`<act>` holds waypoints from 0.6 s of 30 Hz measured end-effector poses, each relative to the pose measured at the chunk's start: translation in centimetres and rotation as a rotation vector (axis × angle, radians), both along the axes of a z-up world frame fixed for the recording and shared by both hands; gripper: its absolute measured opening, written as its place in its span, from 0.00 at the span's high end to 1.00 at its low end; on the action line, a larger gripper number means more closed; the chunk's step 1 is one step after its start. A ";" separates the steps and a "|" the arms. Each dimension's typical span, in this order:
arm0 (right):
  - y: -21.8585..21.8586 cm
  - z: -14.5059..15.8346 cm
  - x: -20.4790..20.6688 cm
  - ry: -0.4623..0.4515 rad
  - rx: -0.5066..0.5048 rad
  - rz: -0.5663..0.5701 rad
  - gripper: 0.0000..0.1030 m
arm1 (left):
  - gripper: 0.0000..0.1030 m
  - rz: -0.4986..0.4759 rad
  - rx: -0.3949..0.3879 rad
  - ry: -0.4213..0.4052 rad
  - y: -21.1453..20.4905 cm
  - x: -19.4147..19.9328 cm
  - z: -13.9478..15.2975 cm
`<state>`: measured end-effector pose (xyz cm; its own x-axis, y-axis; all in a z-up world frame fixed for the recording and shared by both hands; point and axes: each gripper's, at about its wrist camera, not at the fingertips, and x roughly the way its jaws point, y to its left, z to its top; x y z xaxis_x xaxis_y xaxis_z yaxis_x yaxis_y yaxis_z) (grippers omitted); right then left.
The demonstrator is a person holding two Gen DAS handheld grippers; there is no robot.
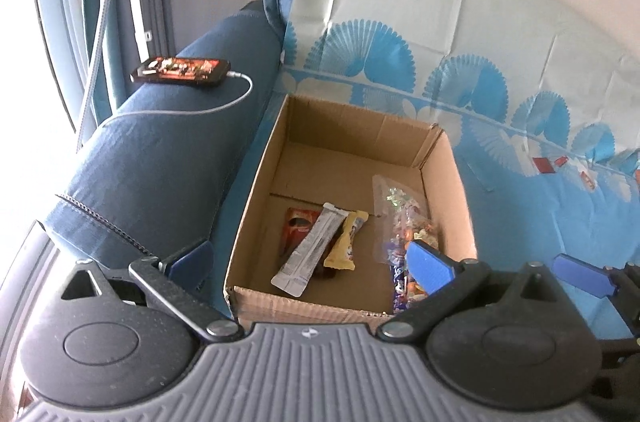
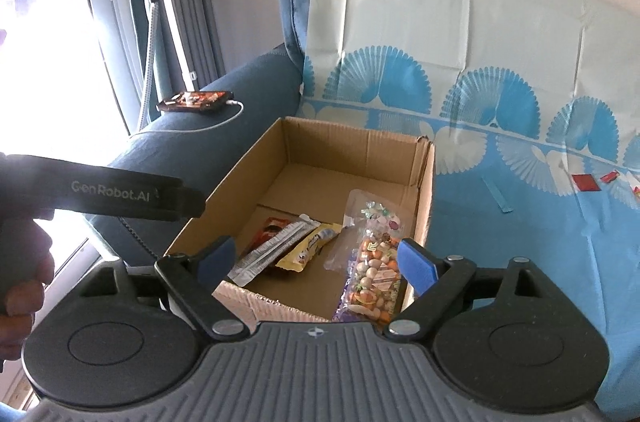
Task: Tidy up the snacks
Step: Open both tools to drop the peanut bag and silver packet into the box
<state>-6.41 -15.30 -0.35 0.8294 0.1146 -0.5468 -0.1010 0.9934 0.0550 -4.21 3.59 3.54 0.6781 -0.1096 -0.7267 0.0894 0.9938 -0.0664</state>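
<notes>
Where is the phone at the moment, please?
In both views the phone lies on the blue sofa arm, left of the cardboard box, with a white cable plugged in.

Open brown cardboard box [image 2: 424, 198], flaps gone or folded, sitting ahead of and below the spread fingers of the right gripper [image 2: 316, 262]. Inside, toward the near end: a clear bag of mixed candies [image 2: 374, 262] lying flat along the right wall, closest to the right fingertip. Left of it, a yellow wrapper [image 2: 308, 250], then a silver-white stick packet [image 2: 272, 250] lying diagonally over a red-brown packet [image 2: 270, 227], nearest the left fingertip. Far half of the box floor bare. Small red wrappers [image 2: 584, 182] scattered well off to the right, outside the box.
</notes>
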 end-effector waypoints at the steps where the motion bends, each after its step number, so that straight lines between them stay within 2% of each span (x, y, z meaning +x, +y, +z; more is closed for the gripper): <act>1: -0.1 0.1 -0.3 -0.006 0.002 -0.005 0.13 | 0.00 0.002 0.001 -0.006 0.0 -0.2 0.2; 9: -0.8 0.7 -1.7 -0.043 0.026 -0.032 0.10 | 0.00 -0.007 0.008 -0.033 -0.5 -1.3 1.4; 18: -1.8 1.5 -2.8 -0.090 0.040 -0.055 0.05 | 0.00 -0.051 0.050 -0.052 -2.4 -2.0 2.6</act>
<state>-9.20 -17.08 1.14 0.8804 0.0876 -0.4660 -0.0523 0.9947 0.0882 -6.24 1.20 6.19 0.7097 -0.1097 -0.6960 0.1425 0.9897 -0.0107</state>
